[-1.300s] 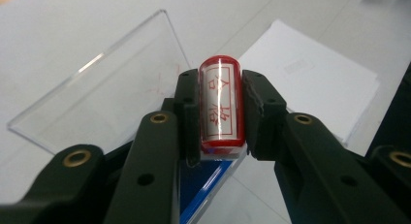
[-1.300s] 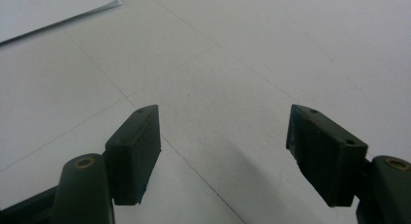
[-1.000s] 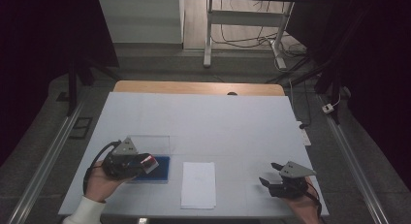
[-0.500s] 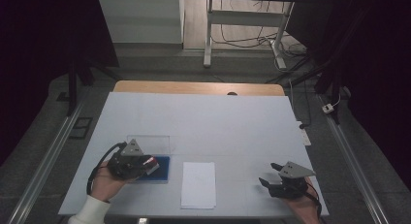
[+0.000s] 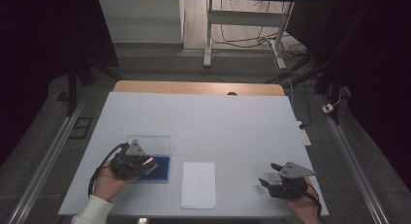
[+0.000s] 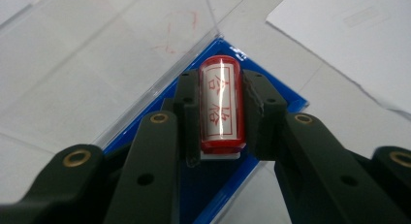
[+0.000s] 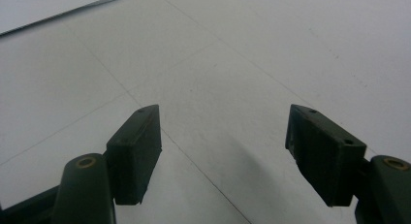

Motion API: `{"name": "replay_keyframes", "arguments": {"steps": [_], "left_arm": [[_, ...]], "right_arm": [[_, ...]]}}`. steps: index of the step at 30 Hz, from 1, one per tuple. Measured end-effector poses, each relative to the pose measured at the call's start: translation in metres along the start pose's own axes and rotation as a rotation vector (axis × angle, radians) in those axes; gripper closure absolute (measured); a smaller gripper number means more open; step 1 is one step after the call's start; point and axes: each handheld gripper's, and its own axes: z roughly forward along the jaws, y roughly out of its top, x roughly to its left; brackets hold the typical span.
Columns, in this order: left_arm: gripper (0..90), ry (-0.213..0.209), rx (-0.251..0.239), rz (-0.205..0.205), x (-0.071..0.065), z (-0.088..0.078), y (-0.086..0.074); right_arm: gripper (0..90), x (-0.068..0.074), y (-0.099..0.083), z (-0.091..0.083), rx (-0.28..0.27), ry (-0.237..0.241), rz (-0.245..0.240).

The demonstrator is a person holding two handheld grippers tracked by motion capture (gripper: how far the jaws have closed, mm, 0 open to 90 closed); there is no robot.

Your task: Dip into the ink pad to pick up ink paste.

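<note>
Two grippers at the near edge of the white table [image 5: 203, 117], one in each hand. Left gripper [image 5: 132, 162] low on the left side, its jaws clamped on a small red stamp [image 6: 221, 106]: a red-capped cylinder with a white label bearing red characters, lying lengthwise between the jaws in the left gripper view. Stamp sits over a blue pad [image 6: 228, 185], which lies on the table; whether the stamp touches the pad I cannot tell. Clear plastic lid [image 5: 148, 143] stands open along the pad's far edge, faint red smudges on it in the left gripper view.

Right gripper [image 7: 223, 151] low on the right side, well apart from the left. Jaws wide apart, nothing between them, bare table surface below.

White sheet of paper [image 5: 198, 184] lies flat between the two grippers, just beside the blue pad, its corner visible in both gripper views.

Farther off: wooden strip [image 5: 194, 87] along the table's far edge, then grey floor, metal frame legs [image 5: 209, 35] and loose cables [image 5: 242, 37].
</note>
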Motion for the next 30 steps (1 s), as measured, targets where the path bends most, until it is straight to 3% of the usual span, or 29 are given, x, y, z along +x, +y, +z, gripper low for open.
{"name": "replay_keyframes", "arguments": {"steps": [16,26,28,30], "left_arm": [[70.0,0.013,0.036,-0.006,-0.0001,0.0049,0.0003],[70.5,0.015,0.087,-0.023,-0.0008,0.0066,0.0055],[70.8,0.046,0.109,-0.019,-0.0061,0.0094,0.0073],[70.8,0.040,0.122,-0.028,-0.0051,0.0100,0.0087]], "right_arm": [[28.4,-0.0004,-0.0002,0.0006,0.005,0.001,0.002],[28.4,0.0007,0.0003,0.0013,0.004,0.000,0.011],[28.5,0.0008,0.0004,0.0017,0.005,0.002,0.007],[28.5,0.0014,0.0011,0.0017,0.008,0.002,0.005]]}}
